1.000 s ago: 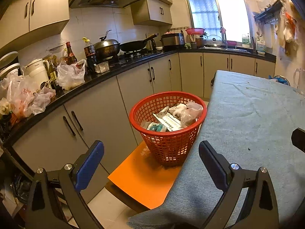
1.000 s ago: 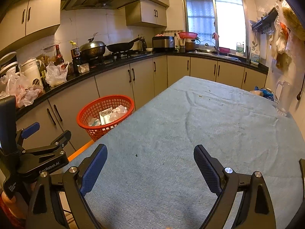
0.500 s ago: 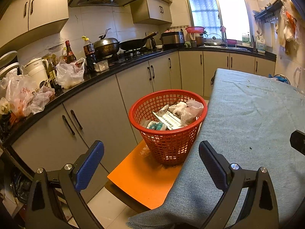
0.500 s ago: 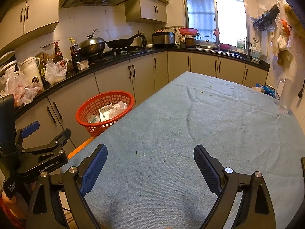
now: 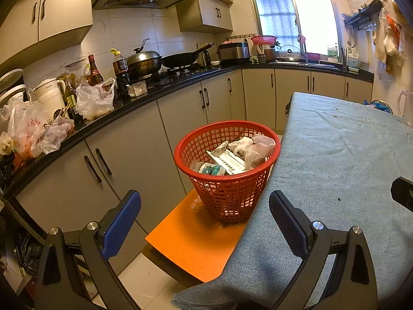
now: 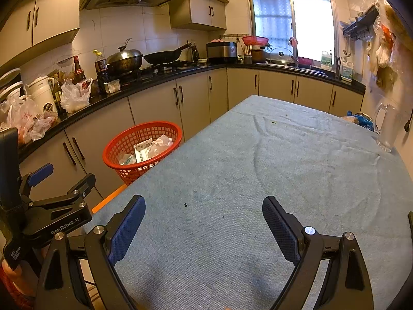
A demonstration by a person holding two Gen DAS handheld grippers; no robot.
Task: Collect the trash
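Note:
A red mesh basket (image 5: 227, 180) stands on an orange stool (image 5: 196, 242) beside the table; it also shows in the right wrist view (image 6: 121, 144). It holds crumpled paper, a plastic bag and wrappers (image 5: 232, 155). My left gripper (image 5: 205, 209) is open and empty, just short of the basket over the stool and table edge. My right gripper (image 6: 204, 218) is open and empty, low over the blue-grey tablecloth (image 6: 284, 170). The left gripper's body (image 6: 49, 209) shows at the left of the right wrist view. A few small crumbs (image 6: 185, 204) lie on the cloth.
A black counter (image 5: 108, 118) with plastic bags (image 5: 94, 99), bottles, a kettle, pots and a wok runs along the left and back. Cabinet doors (image 5: 129, 160) face the basket. A glass mug (image 6: 386, 129) and a blue bag (image 6: 361, 120) sit at the table's far right.
Both views have shifted slightly; the right gripper has risen and drawn back a little over the table. Both grippers stay open and empty.

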